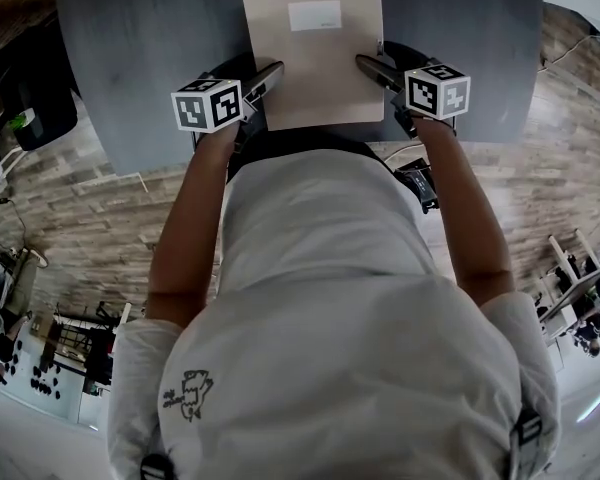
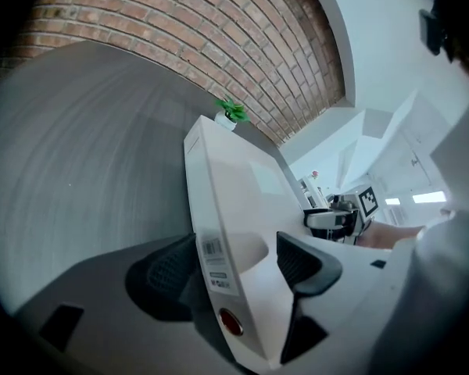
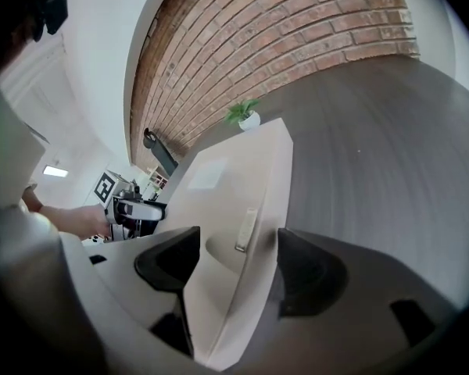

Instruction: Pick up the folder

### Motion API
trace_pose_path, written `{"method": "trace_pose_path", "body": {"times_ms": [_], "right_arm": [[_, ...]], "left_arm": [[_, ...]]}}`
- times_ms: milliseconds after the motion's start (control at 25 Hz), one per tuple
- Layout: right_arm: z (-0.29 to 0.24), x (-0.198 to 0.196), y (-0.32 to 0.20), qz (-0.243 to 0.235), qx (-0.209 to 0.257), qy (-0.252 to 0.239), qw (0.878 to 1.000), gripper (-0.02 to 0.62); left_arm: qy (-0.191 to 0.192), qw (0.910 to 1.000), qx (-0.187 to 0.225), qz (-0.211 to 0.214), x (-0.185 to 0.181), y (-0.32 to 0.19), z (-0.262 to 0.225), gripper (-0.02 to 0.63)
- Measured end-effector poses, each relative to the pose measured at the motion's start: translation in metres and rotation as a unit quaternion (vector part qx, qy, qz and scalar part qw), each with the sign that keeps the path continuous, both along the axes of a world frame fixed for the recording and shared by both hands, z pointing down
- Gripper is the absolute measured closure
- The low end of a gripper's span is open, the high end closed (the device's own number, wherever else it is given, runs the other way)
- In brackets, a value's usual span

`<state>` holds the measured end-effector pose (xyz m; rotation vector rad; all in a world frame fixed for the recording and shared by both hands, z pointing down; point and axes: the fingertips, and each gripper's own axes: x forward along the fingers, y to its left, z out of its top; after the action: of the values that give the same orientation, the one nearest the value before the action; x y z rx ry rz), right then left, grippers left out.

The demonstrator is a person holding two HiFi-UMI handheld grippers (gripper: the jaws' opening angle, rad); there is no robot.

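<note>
A beige folder (image 1: 310,58) with a white label lies flat on the grey table (image 1: 130,48), close to its near edge. My left gripper (image 1: 268,76) is at the folder's near left corner and my right gripper (image 1: 370,66) at its near right corner. In the left gripper view the folder (image 2: 246,194) shows its spine with a barcode sticker between the jaws of the left gripper (image 2: 234,260), which stand open astride it. In the right gripper view the folder (image 3: 227,186) has its edge between the open jaws of the right gripper (image 3: 234,260).
A small potted plant (image 2: 231,112) stands beyond the folder's far end, before a brick wall; the plant (image 3: 245,114) shows in the right gripper view too. Wooden floor (image 1: 80,218) surrounds the table, with office clutter at the left.
</note>
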<state>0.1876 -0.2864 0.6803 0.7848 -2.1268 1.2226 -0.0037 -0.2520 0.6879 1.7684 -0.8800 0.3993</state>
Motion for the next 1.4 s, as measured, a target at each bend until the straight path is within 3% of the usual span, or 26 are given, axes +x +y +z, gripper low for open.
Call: {"method": "trace_pose_path", "body": {"times_ms": [1080,1400], "right_arm": [[-0.007,-0.004,-0.001,0.003,-0.004,0.012,1.000,0.304],[-0.014,-0.001,-0.002,0.005,0.019,0.018,1.000,0.308]], "left_arm": [[-0.022,0.9998,0.000,-0.004,0.010,0.000,-0.001,0.308],[-0.034,0.9993,0.014,0.001,0.010,-0.002,-0.010,0.308]]}}
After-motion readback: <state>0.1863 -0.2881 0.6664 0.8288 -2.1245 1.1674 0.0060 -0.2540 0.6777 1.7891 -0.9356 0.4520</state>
